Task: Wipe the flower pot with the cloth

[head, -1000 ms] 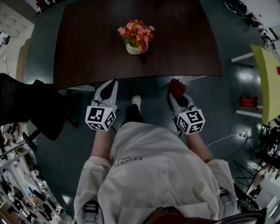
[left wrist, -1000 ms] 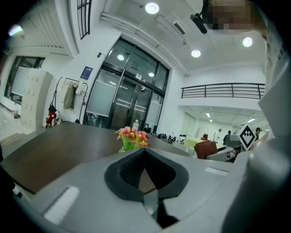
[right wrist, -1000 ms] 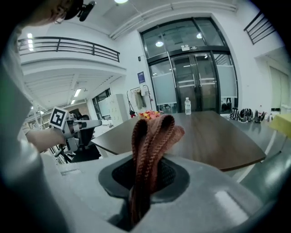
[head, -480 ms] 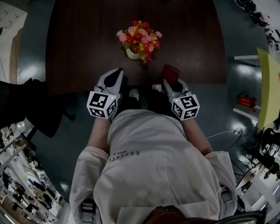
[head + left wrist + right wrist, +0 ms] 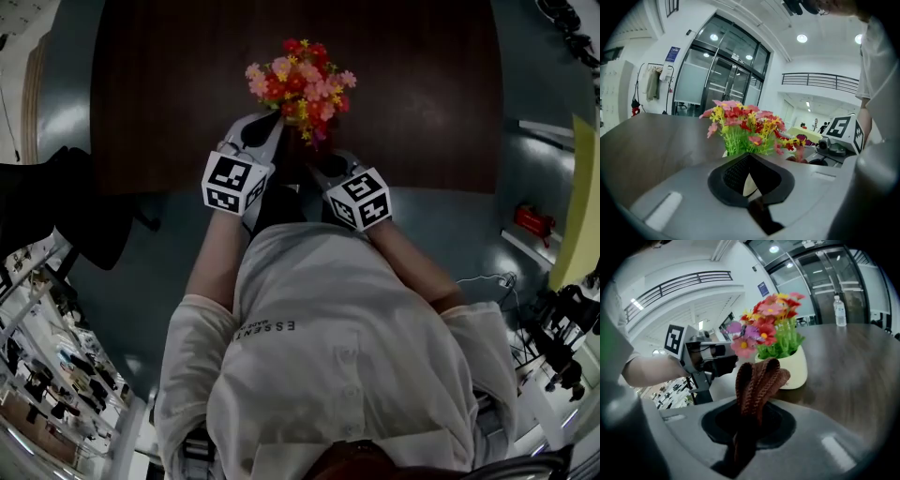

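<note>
A cream flower pot point(image 5: 790, 369) holding pink, red and yellow flowers point(image 5: 298, 84) stands on the dark wooden table point(image 5: 159, 84). In the head view the blooms hide the pot. My left gripper point(image 5: 267, 131) is shut with nothing in it, just short of the pot's left side; the flowers point(image 5: 740, 126) rise right behind its tips point(image 5: 749, 157). My right gripper point(image 5: 317, 159) is shut on a folded reddish-brown knitted cloth point(image 5: 757, 380), which stands up out of the jaws close to the pot's near right side. Whether the cloth touches the pot I cannot tell.
A black chair point(image 5: 56, 216) stands left of the table's near edge. A water bottle point(image 5: 839, 311) stands far back on the table. On the floor to the right are a red object point(image 5: 534, 223) and a yellow panel point(image 5: 574, 225).
Both grippers have moved forward from the table's near edge, over the table, and drawn together beside the flower pot. The right gripper still holds the cloth.
</note>
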The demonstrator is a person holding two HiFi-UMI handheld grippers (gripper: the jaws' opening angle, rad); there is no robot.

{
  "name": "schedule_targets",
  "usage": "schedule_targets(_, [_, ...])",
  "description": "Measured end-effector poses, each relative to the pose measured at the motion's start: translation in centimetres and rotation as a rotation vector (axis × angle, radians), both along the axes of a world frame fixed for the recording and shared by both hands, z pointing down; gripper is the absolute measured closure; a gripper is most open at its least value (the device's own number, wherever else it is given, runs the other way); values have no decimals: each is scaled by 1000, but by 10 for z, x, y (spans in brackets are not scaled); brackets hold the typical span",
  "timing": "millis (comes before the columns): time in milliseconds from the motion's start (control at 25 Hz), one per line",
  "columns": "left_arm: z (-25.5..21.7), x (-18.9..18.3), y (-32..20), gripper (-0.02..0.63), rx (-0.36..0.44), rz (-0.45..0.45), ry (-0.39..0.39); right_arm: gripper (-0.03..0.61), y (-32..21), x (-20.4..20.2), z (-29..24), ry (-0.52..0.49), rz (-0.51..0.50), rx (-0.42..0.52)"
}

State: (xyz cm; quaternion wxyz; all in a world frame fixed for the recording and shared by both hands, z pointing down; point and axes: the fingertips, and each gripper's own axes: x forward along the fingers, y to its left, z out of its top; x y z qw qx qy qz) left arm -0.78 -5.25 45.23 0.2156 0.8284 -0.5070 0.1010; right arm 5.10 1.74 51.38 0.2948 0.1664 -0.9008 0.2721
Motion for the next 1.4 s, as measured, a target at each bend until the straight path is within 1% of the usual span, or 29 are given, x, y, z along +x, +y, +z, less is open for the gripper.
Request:
schedule_targets(80, [11,3,-6,606,-27,8,-7,532,-1,-17,6,-7,-46,-14])
schedule_targets(160, [17,5,-7,606,-44,6,-7,532,-6,-26,9,-15,-65,-29])
schedule_targets(320, [17,3,-5,600,-34,9,25,532,-11,-37,11,-26,-93,-41])
schedule_targets(400, [15,1,-5,600,-30,18,18,532,-14,-35,10,-23,-93,-37])
schedule_targets(480, [13,0,-5,600,-33,25,6,532,-20,-27,9,-19,-74,-39])
schedule_targets(560, [13,0,-5,600,-37,28,13,531,-27,-16,9,-10,-46,-42])
schedule_targets(640, [14,0,-5,600,-33,31,36,531,-34,-3,12,6,-14,-43])
schedule_targets(760, [13,-2,-4,600,-24,24,86,531,-46,18,14,33,61,-48])
schedule_targets(840, [12,-3,-4,600,-21,20,99,531,-55,31,14,47,110,-45])
schedule_targets(1000, [15,-5,-6,600,-38,27,77,531,-78,52,10,62,186,-24])
schedule_targets(1120, [14,-2,-5,600,-48,21,57,531,-109,66,3,67,233,-6])
schedule_targets(1240, [9,2,-3,600,-43,-29,90,531,-145,66,-2,63,229,12])
schedule_targets(1320, [8,3,-2,600,-46,-60,111,531,-162,54,-5,47,187,13])
schedule_targets(1400, [14,7,0,600,-55,-54,109,531,-172,36,-3,38,131,3])
